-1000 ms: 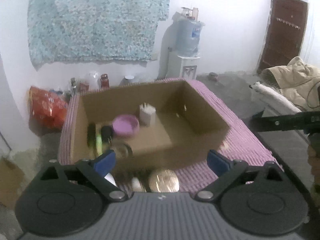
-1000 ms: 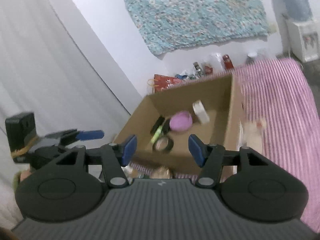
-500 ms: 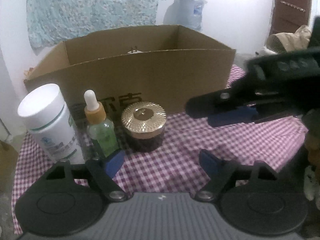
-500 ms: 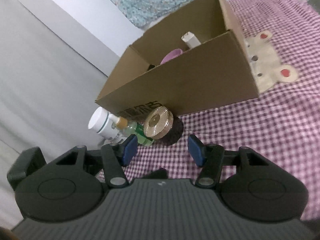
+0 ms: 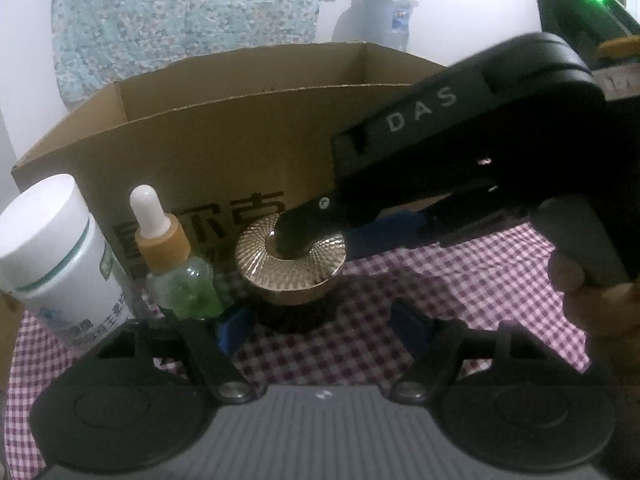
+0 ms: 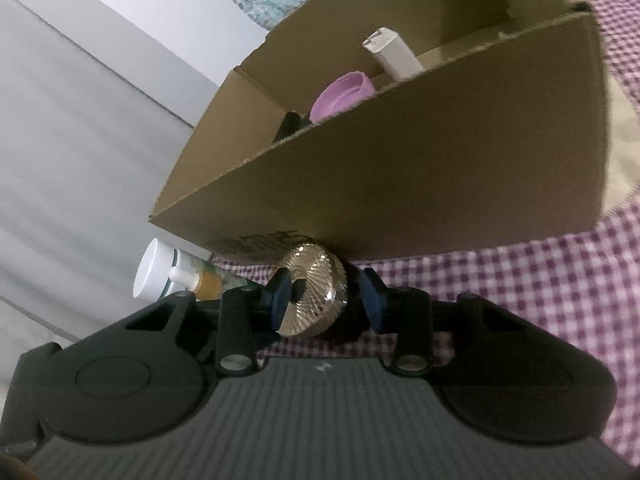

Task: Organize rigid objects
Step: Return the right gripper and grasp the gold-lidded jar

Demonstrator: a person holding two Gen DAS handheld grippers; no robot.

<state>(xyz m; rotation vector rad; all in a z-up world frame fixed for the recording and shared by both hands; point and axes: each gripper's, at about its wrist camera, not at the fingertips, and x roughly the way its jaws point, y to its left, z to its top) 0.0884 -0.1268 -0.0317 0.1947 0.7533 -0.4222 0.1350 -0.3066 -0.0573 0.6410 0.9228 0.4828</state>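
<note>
A dark jar with a ribbed gold lid point(image 5: 260, 258) point(image 6: 316, 292) stands on the checked cloth, in front of the cardboard box point(image 5: 200, 152) point(image 6: 400, 184). My right gripper point(image 6: 324, 302) point(image 5: 336, 240) reaches in from the right, rolled over. Its jaws are closing with the jar between them: one finger lies over the lid's middle, the other beside the jar's body. My left gripper point(image 5: 322, 324) is low in front of the jar, its jaws closing and nothing between them. Left of the jar stand a green dropper bottle point(image 5: 176, 264) point(image 6: 200, 282) and a white bottle point(image 5: 44, 248) point(image 6: 154, 268).
Inside the box lie a pink cap point(image 6: 340, 94), a white block point(image 6: 394, 54) and a black item point(image 6: 290, 126). The purple checked cloth point(image 5: 460, 280) runs on to the right. A hand point(image 5: 592, 304) holds the right gripper. A water dispenser point(image 5: 384, 16) stands by the far wall.
Both grippers came down from above the box to cloth level in front of it. The right gripper moved in around the gold-lidded jar and narrowed its jaws; the left jaws also narrowed.
</note>
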